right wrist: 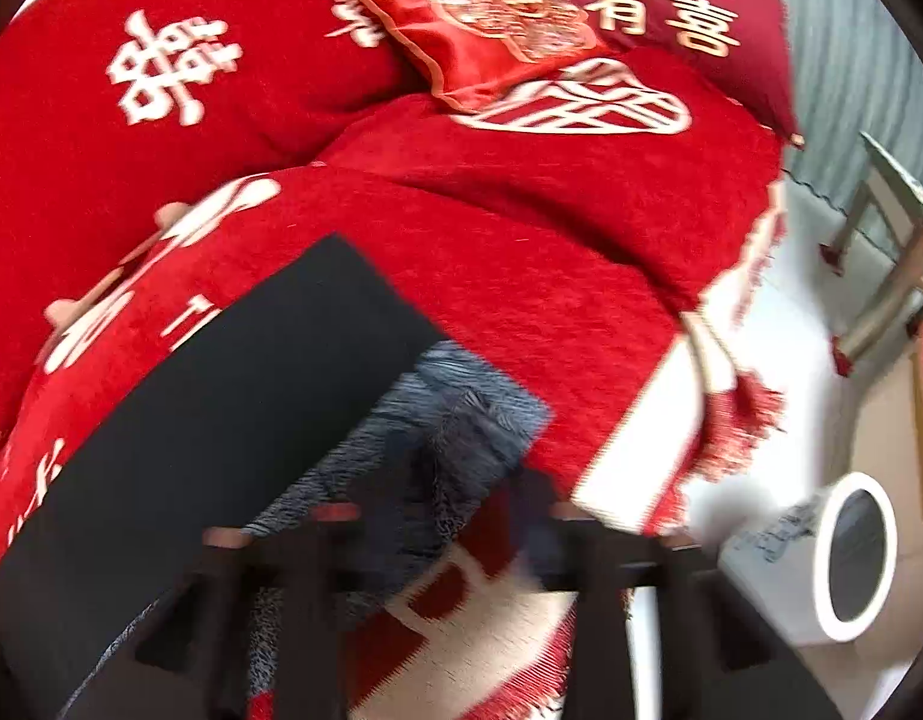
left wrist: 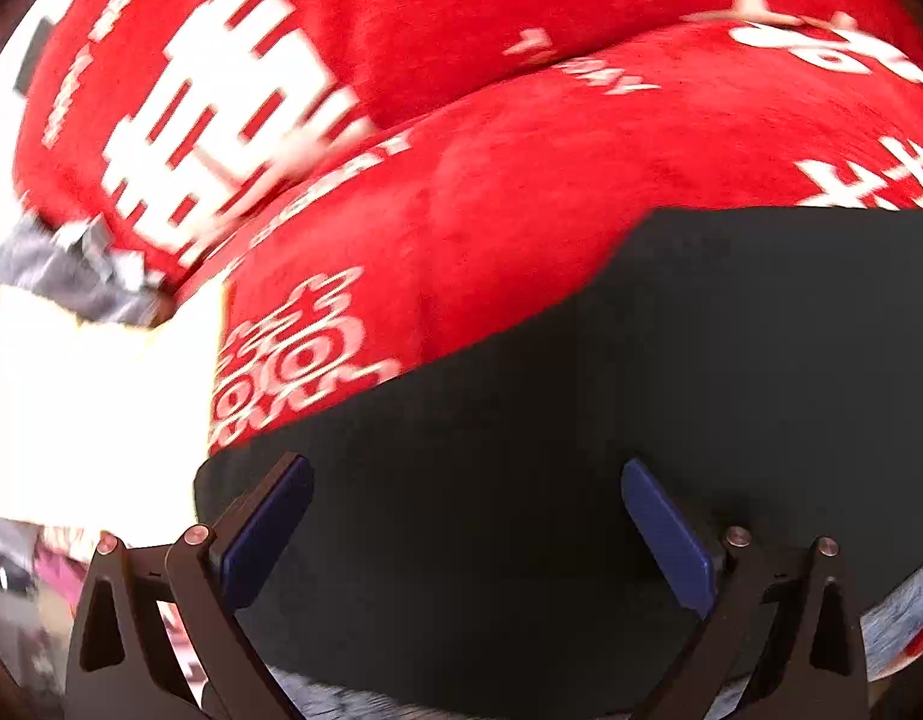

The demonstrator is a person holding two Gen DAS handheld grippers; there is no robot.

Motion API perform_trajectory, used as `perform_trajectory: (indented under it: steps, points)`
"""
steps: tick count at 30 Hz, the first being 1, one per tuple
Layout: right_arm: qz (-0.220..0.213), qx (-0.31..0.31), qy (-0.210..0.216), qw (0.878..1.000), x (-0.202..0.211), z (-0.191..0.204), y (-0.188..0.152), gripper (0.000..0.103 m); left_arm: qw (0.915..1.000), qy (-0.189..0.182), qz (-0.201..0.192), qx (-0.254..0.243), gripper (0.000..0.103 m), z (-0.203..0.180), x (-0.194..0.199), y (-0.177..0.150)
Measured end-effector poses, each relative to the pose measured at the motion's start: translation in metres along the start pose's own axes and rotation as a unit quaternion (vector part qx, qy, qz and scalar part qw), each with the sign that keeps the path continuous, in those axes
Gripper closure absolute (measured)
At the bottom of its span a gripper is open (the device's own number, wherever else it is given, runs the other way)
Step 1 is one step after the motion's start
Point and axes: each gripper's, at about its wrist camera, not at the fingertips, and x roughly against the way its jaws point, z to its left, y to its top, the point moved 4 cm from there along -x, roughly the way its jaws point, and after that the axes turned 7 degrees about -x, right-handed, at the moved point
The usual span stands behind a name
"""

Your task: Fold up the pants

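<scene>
While the black pants (left wrist: 671, 420) lie folded along the sofa (right wrist: 521, 252) seat's front edge, long axis running along it, the left gripper (left wrist: 467, 516) hovers wide open directly above; the blurred right gripper (right wrist: 443, 546) seems open, empty, beside the grey lining (right wrist: 437, 414).

Red sofa cover (right wrist: 521, 228) w/ white characters & fringed edge; two red cushions (right wrist: 479, 18) at back. White floor (right wrist: 779, 324), grey-striped wall (right wrist: 845, 60), white cylinder bin (right wrist: 821, 570), wooden chair legs (right wrist: 881, 276) right.
</scene>
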Motion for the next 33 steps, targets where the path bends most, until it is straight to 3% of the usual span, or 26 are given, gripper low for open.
perform_trajectory:
  steps: [1, 3, 6, 8, 11, 14, 17, 19, 20, 22, 23, 24, 26, 30, 32, 33]
  points:
    - [-0.038, -0.003, -0.004, 0.999, 0.019, -0.002, 0.004, 0.030, 0.9998, 0.001, -0.003, 0.019, 0.000, 0.012, 0.001, -0.006]
    - [-0.070, 0.018, 0.003, 0.997, 0.043, 0.009, 0.003, 0.030, 0.9981, -0.007, 0.003, 0.061, 0.000, 0.034, -0.002, -0.017]
    - [-0.069, 0.134, 0.056, 0.987, 0.070, 0.076, -0.026, 0.028, 0.9949, -0.007, 0.011, 0.100, 0.000, 0.040, -0.003, -0.029]
    - [-0.054, 0.228, 0.087, 0.968, 0.081, 0.131, -0.062, 0.026, 0.9947, -0.005, 0.012, 0.102, 0.000, 0.031, -0.002, -0.033]
    - [-0.033, 0.369, 0.158, 0.915, 0.106, 0.220, -0.146, 0.026, 0.9975, 0.013, -0.011, 0.069, 0.000, 0.014, 0.003, -0.025]
    - [-0.021, 0.439, 0.183, 0.880, 0.120, 0.279, -0.211, 0.026, 0.9981, 0.044, -0.020, 0.039, 0.000, 0.005, 0.001, -0.017]
    - [0.005, 0.484, 0.185, 0.855, 0.113, 0.314, -0.251, 0.026, 0.9956, 0.090, -0.018, 0.018, 0.000, 0.011, -0.012, -0.012]
    - [-0.011, 0.479, 0.180, 0.859, 0.106, 0.320, -0.248, 0.021, 0.9916, 0.129, -0.001, 0.012, 0.000, 0.028, -0.022, -0.015]
    - [-0.012, 0.461, 0.163, 0.872, 0.098, 0.314, -0.233, 0.021, 0.9903, 0.138, 0.007, 0.015, 0.000, 0.037, -0.027, -0.019]
    - [-0.008, 0.425, 0.127, 0.896, 0.079, 0.299, -0.203, 0.020, 0.9904, 0.131, 0.022, 0.037, 0.000, 0.060, -0.037, -0.031]
    - [-0.003, 0.400, 0.108, 0.910, 0.063, 0.285, -0.182, 0.016, 0.9905, 0.127, 0.027, 0.047, 0.000, 0.069, -0.041, -0.037]
    - [0.001, 0.382, 0.097, 0.919, 0.052, 0.273, -0.167, 0.008, 0.9909, 0.120, 0.026, 0.055, 0.000, 0.077, -0.044, -0.042]
    - [0.008, 0.342, 0.068, 0.937, 0.031, 0.245, -0.134, 0.001, 0.9925, 0.100, 0.016, 0.068, 0.000, 0.087, -0.043, -0.050]
    - [0.036, 0.297, 0.045, 0.953, 0.022, 0.207, -0.105, 0.001, 0.9926, 0.093, 0.016, 0.076, 0.000, 0.093, -0.039, -0.066]
    - [0.014, 0.309, 0.013, 0.951, 0.038, 0.197, -0.107, 0.001, 0.9934, 0.081, 0.022, 0.078, 0.000, 0.088, -0.035, -0.075]
    - [0.010, 0.321, 0.018, 0.947, 0.048, 0.196, -0.113, 0.001, 0.9942, 0.075, 0.023, 0.075, 0.000, 0.084, -0.031, -0.081]
